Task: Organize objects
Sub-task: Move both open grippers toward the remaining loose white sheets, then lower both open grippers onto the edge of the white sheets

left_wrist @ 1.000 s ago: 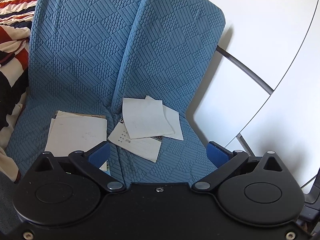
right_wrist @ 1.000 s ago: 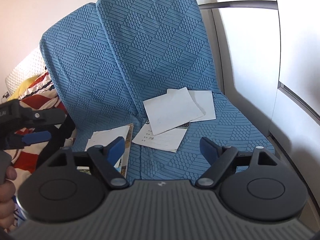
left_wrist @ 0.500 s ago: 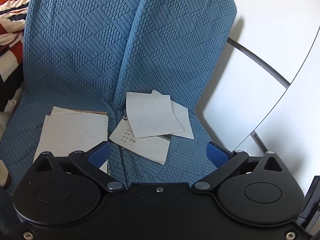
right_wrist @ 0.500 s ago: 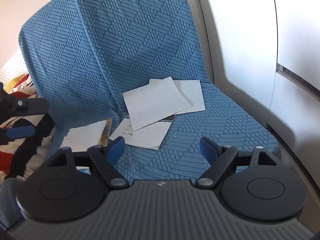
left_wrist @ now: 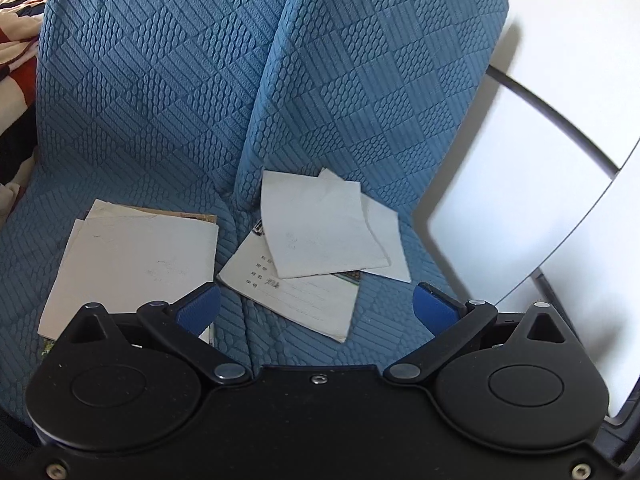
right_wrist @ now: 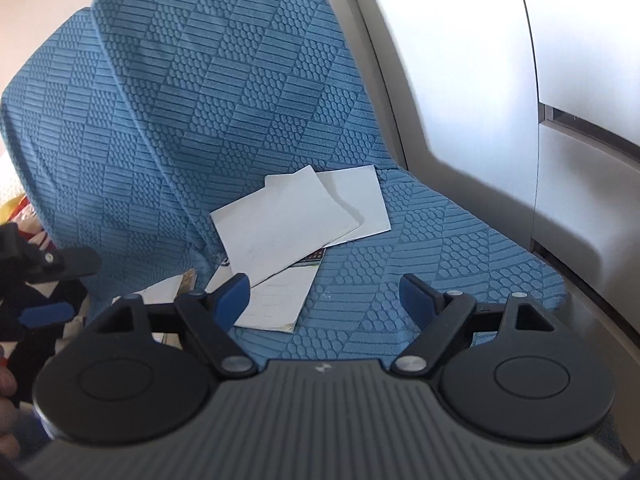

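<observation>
Loose white papers (left_wrist: 320, 224) lie overlapped on the right blue seat cushion, over a lined booklet (left_wrist: 304, 296). A second stack of paper and booklets (left_wrist: 128, 264) lies on the left cushion. My left gripper (left_wrist: 316, 308) is open and empty, just short of the lined booklet. My right gripper (right_wrist: 324, 296) is open and empty, hovering over the front of the same pile of papers (right_wrist: 280, 228). The left gripper (right_wrist: 48, 280) also shows at the left edge of the right wrist view.
The blue quilted sofa (left_wrist: 360, 80) has two backrests with a crease between them. A white wall or cabinet with a dark rail (left_wrist: 540, 112) stands to the right. A striped red, white and black blanket (left_wrist: 16, 40) lies at the far left.
Both grippers have moved closer to the papers on the right cushion, which now look larger. The right gripper has swung rightward. Both stayed open.
</observation>
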{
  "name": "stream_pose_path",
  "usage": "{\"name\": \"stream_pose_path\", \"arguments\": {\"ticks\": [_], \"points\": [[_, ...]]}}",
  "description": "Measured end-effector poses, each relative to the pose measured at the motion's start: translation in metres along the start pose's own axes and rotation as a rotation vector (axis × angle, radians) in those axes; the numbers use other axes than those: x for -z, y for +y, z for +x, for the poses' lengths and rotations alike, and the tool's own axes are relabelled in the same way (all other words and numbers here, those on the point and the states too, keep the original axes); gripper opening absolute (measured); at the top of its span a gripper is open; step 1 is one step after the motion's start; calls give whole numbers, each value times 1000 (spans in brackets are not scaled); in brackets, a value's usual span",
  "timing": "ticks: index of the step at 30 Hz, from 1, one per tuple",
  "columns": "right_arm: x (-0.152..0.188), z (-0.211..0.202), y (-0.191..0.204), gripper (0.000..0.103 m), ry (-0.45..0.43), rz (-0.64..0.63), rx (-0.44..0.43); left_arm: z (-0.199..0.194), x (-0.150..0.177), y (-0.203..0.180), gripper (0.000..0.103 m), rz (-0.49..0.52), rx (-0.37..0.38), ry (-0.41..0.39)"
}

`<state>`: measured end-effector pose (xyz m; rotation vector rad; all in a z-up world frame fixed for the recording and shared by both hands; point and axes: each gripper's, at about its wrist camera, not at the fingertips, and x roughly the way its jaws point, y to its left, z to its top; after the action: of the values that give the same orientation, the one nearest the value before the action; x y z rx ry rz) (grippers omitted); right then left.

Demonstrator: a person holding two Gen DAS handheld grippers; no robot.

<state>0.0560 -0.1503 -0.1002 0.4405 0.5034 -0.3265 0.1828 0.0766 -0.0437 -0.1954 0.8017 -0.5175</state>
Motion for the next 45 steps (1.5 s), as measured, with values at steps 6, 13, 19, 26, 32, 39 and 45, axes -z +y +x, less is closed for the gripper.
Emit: {"name": "stream_pose_path", "arguments": {"ticks": [6,13,19,26,32,39,45], "points": [[6,25,-15,83,12,32,41,26,4,2,102,16,-19,11],[-1,51,-29,83,-14,68,16,63,0,0,102,-2,-22,45],[-9,85,-35,83,-46,62,-50,99,-7,-4,102,-23,-16,68],[-14,139,-28,74,34,24,-97,136,-11,1,95,-78,-3,83],[-18,164,-31,73,64,40,-129,162,-11,-2,79,-56,-29,87],[-31,194,-26,73,82,18,-143,194,-10,0,51,-64,-17,121],[-43,225,-26,73,107,-21,-134,217,-6,12,44,-106,-27,171]]}}
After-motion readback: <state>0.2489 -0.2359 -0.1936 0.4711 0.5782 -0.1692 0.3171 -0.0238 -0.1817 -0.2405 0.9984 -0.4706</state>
